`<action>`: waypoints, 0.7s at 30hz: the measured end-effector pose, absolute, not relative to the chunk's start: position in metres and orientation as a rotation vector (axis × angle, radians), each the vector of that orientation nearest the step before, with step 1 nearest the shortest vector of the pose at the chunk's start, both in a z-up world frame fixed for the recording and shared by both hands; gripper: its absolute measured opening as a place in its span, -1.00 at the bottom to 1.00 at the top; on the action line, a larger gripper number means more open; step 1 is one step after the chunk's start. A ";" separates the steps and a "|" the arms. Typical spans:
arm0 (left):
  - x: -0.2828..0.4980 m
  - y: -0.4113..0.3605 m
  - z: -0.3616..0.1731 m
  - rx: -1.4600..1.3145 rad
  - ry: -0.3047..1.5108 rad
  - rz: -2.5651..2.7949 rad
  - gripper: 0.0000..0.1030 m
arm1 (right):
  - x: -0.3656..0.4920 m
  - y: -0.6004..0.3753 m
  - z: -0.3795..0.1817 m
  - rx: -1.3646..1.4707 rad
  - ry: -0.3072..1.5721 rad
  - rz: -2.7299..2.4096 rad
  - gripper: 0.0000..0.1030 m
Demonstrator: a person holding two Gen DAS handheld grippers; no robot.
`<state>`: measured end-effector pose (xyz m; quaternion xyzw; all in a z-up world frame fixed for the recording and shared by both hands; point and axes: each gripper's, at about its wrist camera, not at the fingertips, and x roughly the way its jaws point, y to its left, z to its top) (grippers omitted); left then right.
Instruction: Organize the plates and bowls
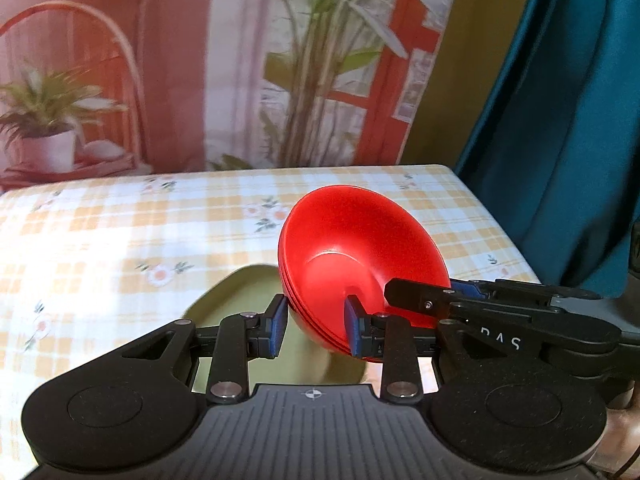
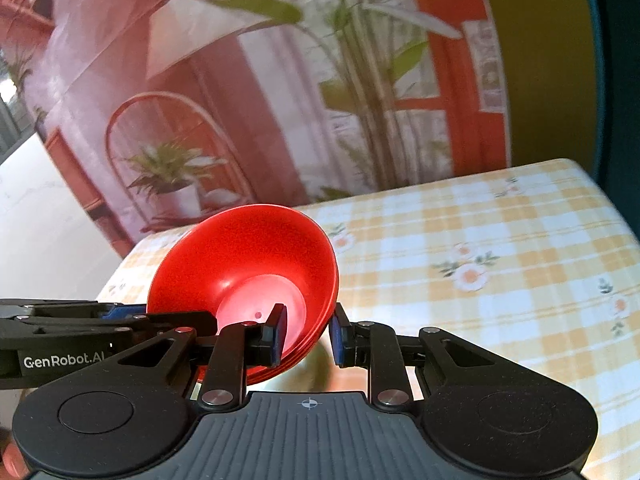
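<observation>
Two pairs of tongs are gripping a stack of red bowls [image 1: 360, 256] from opposite rims, above a counter [image 1: 120, 240].

The left tongs [image 1: 316, 326] and right tongs [image 2: 306, 334] are each pinching the nested, glossy, smooth-walled bowls, tilted in the air. The counter is wearing a yellow checked cloth printed with flowers. Only the left view is showing a pale green oval plate [image 1: 240, 296] lying under the bowls; the right view blurs it.
</observation>
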<state>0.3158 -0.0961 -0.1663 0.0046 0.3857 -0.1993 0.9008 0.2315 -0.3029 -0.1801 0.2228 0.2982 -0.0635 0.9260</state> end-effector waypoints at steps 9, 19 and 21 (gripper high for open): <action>0.312 -0.063 -0.181 -0.018 0.832 -0.353 -0.37 | 0.252 -0.265 -0.194 0.428 0.668 -0.090 -0.57; 0.318 -0.049 -0.206 -0.037 0.878 -0.343 -0.37 | 0.267 -0.254 -0.212 0.417 0.723 -0.076 -0.58; 0.319 -0.047 -0.211 -0.041 0.887 -0.341 -0.37 | 0.269 -0.253 -0.216 0.416 0.736 -0.076 -0.58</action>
